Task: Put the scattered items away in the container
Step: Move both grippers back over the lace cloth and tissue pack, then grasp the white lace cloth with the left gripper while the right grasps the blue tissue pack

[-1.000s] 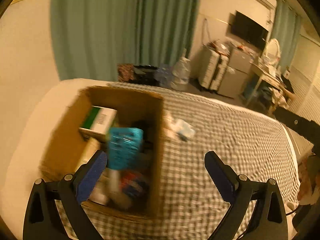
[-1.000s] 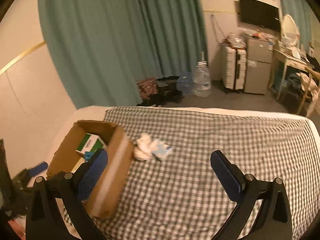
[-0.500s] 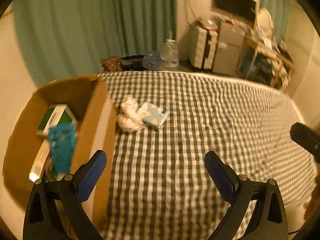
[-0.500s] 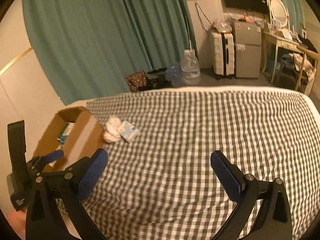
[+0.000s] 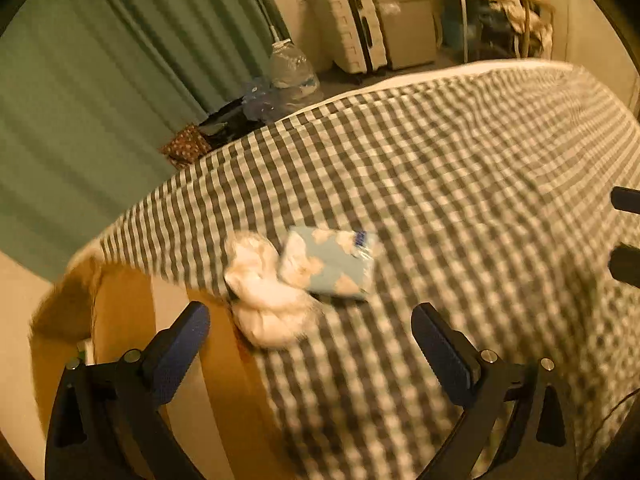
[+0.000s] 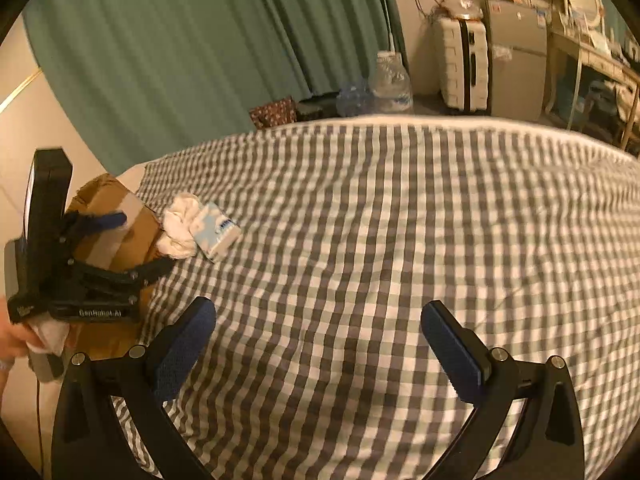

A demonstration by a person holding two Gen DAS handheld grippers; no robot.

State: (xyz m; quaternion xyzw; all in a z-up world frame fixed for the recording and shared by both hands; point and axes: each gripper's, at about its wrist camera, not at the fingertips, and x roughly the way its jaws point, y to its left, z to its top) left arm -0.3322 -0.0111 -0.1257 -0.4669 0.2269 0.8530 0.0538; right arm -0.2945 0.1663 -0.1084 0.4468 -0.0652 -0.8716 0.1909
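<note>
A brown cardboard box [image 6: 120, 236] sits at the left edge of the bed with the grey-and-white checked cover [image 6: 400, 240]; its contents are hidden. Touching its outer wall lie a crumpled white cloth [image 5: 264, 296] and a pale blue tissue packet [image 5: 332, 264], touching each other. The left gripper [image 5: 308, 344] and the right gripper [image 6: 318, 344] both hold their jaws wide and empty.

Cardboard box [image 5: 120, 320] contents hidden; edge-cropped, blurred.
</note>
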